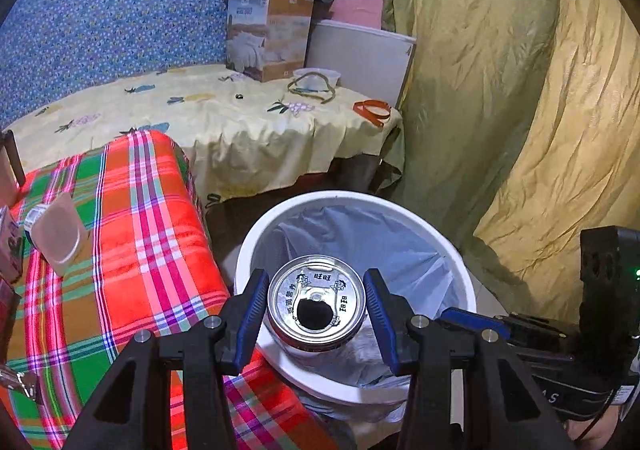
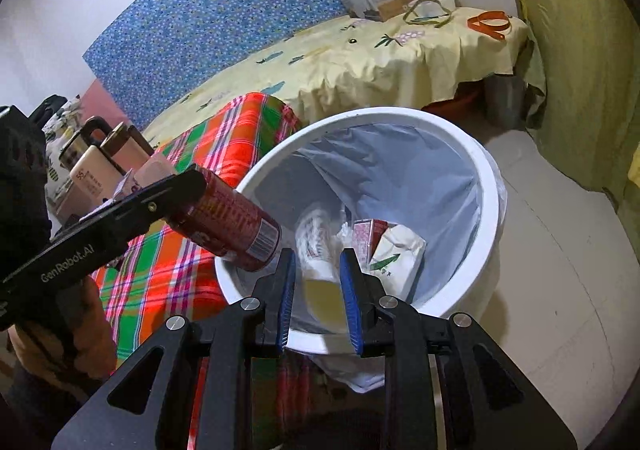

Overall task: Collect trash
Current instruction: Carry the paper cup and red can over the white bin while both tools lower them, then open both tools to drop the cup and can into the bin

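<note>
My left gripper [image 1: 316,282] is shut on a drink can [image 1: 316,302], its silver opened top facing the camera. It holds the can above the white bin [image 1: 360,196] with the grey-blue liner. In the right wrist view the red can [image 2: 232,226] tilts over the bin's [image 2: 400,112] near-left rim, held by the left gripper [image 2: 200,202] in a person's hand. My right gripper [image 2: 319,258] hangs over the bin's near rim. Its blue pads are closed on a pale, yellowish-white crumpled plastic piece [image 2: 320,286]. A red carton [image 2: 370,234] and a white packet [image 2: 396,258] lie inside.
A plaid-clothed table [image 1: 140,250] stands left of the bin, with a cup [image 1: 60,234] and bottles [image 2: 92,170] on it. Behind is a yellow-clothed table [image 1: 240,122] with a cardboard box [image 1: 268,34] and an orange strap [image 1: 372,110]. A yellow-green curtain [image 1: 520,90] hangs on the right.
</note>
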The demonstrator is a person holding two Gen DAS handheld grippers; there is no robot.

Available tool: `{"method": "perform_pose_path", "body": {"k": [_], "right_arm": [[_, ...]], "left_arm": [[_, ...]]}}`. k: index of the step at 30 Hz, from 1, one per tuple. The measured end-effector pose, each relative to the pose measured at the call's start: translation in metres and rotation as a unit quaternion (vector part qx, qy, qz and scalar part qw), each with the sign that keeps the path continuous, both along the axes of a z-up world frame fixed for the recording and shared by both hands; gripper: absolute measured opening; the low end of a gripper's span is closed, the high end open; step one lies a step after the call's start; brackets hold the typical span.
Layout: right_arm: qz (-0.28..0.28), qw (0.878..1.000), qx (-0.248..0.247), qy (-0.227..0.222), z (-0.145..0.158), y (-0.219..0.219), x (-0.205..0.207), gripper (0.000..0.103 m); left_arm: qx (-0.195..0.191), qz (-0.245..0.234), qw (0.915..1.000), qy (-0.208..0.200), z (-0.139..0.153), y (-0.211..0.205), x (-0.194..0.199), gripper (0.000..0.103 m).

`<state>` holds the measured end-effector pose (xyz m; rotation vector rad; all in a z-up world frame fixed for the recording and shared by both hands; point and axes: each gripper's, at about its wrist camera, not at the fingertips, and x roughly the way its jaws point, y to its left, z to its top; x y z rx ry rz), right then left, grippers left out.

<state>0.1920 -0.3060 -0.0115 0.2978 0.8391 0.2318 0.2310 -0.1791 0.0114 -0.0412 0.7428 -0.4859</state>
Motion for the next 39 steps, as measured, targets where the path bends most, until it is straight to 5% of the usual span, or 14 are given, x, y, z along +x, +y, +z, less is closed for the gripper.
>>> {"method": "perform_pose_path", "body": {"k": [19, 39], "right_arm": [[-0.009, 1.000, 0.006, -0.003, 0.004, 0.000, -0.005, 0.031], [0.050, 0.997, -0.015, -0.048, 0.026, 0.045, -0.028, 0.031]], "left_arm": [[-0.009, -0.008, 0.9998, 0.014, -0.008, 0.008, -0.002, 0.050], [-0.016, 0.059, 0.9981, -0.005, 0.003, 0.075, -0.066, 0.050]]}}
